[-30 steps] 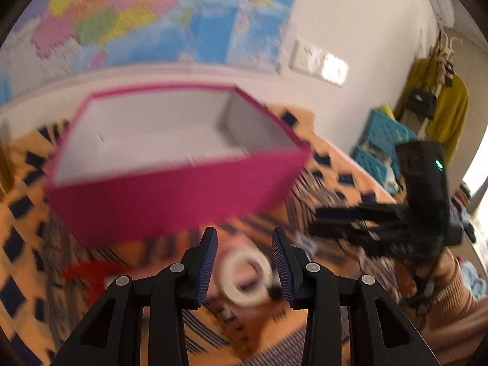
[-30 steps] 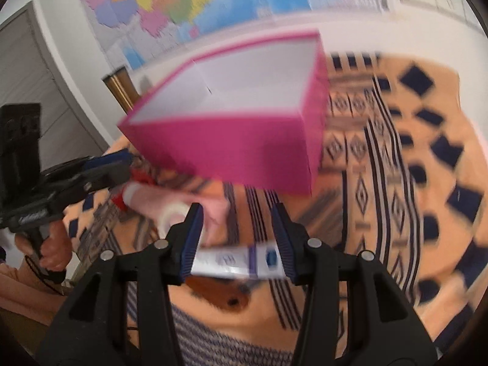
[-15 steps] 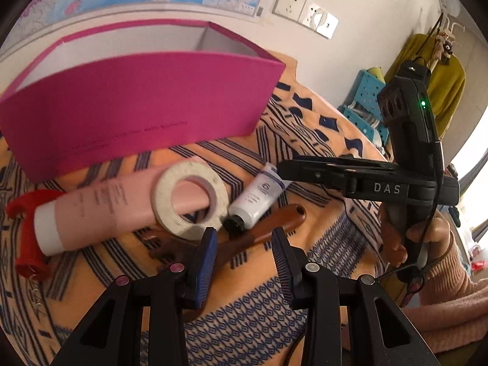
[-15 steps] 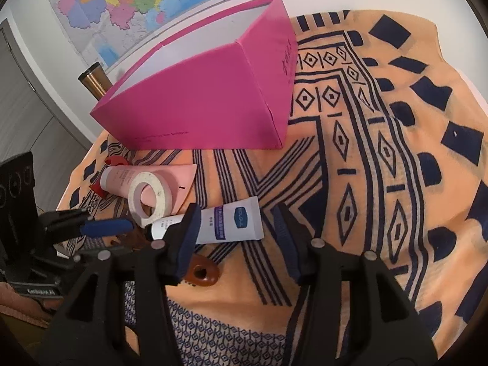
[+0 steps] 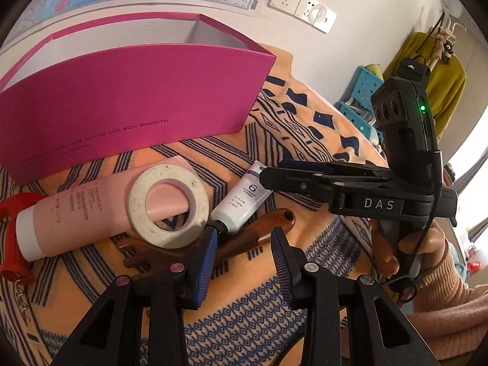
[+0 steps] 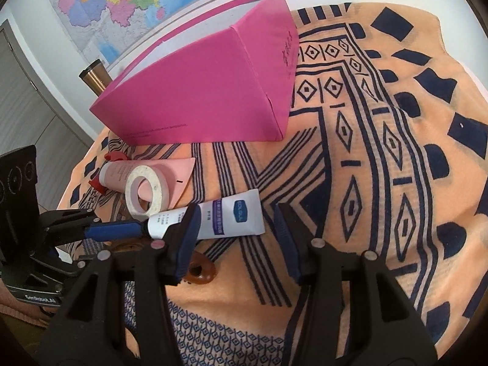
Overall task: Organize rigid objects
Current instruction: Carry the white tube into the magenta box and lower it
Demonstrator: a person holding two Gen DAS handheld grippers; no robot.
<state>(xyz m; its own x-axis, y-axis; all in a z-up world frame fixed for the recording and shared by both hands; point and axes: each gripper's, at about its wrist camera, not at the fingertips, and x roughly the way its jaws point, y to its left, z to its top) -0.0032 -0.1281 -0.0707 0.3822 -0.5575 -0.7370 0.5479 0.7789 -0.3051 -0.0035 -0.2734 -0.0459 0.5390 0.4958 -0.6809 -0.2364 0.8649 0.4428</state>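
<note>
On the orange patterned cloth [image 6: 350, 158] of the bench, a pink box [image 5: 128, 103] stands open-topped toward the wall, its white inside showing. In front of it lies a pink tube [image 5: 73, 213] with a white cap, resting partly on a red clip-like thing [image 5: 12, 238]. A tape roll [image 5: 169, 206] leans on the tube's flat end. Just right of the roll lies a small white tube [image 6: 219, 216], its dark cap toward the roll. A brown wooden handle [image 5: 259, 228] lies under the white tube's cap end and runs toward the camera side.

The left gripper [image 5: 244, 238] hangs low over the wooden handle, its jaws apart with nothing pressed between them; the left finger [image 5: 207, 256] is close by the white tube's cap. The right gripper [image 6: 235, 228] has its jaws apart around the white tube's broad end without clamping it. A hand [image 5: 396, 250] in a pink sleeve [image 5: 451, 314] holds the right gripper's grip. On the wall hang a map [image 6: 122, 3] and sockets [image 5: 302, 6].
</note>
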